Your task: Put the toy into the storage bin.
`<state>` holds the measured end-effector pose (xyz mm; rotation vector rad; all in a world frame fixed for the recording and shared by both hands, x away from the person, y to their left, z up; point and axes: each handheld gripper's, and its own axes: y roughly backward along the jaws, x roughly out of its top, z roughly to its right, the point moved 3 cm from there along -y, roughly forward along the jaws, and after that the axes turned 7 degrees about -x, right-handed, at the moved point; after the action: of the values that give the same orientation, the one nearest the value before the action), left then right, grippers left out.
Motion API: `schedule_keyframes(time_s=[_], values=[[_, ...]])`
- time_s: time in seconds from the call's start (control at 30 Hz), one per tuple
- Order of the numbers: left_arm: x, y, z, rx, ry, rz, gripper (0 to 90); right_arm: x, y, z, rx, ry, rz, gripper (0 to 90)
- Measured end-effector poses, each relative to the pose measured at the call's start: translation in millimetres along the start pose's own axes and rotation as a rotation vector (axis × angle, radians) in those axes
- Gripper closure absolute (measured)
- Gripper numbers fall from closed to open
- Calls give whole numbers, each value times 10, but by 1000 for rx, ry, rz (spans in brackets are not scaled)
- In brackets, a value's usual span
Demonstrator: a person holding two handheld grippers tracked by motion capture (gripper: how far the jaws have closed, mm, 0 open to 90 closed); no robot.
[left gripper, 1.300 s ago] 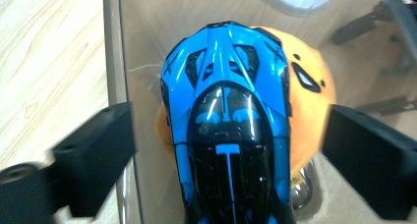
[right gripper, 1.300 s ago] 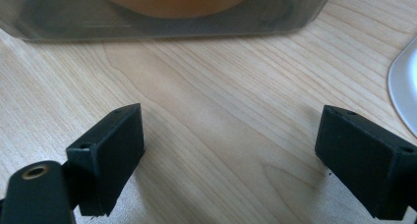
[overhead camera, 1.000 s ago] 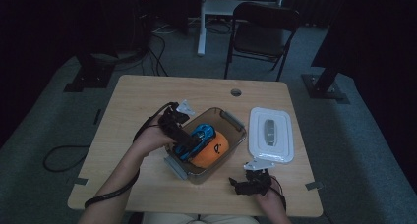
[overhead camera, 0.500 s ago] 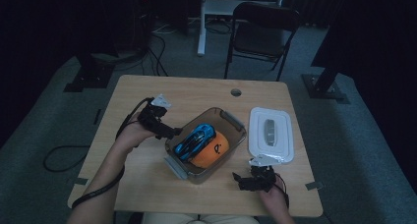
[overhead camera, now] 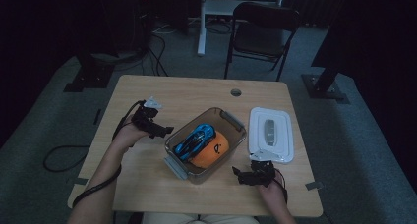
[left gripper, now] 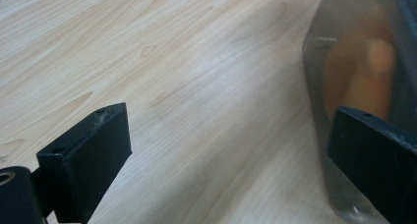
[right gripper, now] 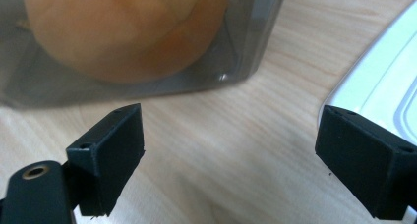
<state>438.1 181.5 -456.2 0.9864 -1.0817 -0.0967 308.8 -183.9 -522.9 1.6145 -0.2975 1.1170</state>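
Both grippers, left gripper (overhead camera: 164, 131) and right gripper (overhead camera: 237, 173), hang with jaws spread wide and empty beside the clear plastic bin (overhead camera: 231, 120), probably because the white rectangular lid (overhead camera: 269, 150) goes on next.

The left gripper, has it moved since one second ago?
Yes. The left gripper has drawn back out of the clear container, toward the table's left side. It now hovers open beside the container's left wall.
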Motion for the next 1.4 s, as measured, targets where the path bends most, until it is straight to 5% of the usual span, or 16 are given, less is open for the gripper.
schedule_keyframes(time_s=[0.2,0.4,0.6,0.8,1.07,1.4], values=[[-151,-274,-78,5,49,-69,38,55,-85,-3,12,2,-2,108],[-171,-445,-37,-19,35,-56,37,80,-144,13,7,-26,-6,108],[-167,-553,27,-16,15,-96,37,129,-170,36,9,-36,9,108],[-195,-556,47,-18,25,-97,35,170,-203,58,-19,-60,9,108],[-277,-488,117,-6,34,-83,39,178,-212,60,0,-49,9,108],[-344,-417,320,-16,-21,-99,38,213,-245,61,0,-55,9,116]])
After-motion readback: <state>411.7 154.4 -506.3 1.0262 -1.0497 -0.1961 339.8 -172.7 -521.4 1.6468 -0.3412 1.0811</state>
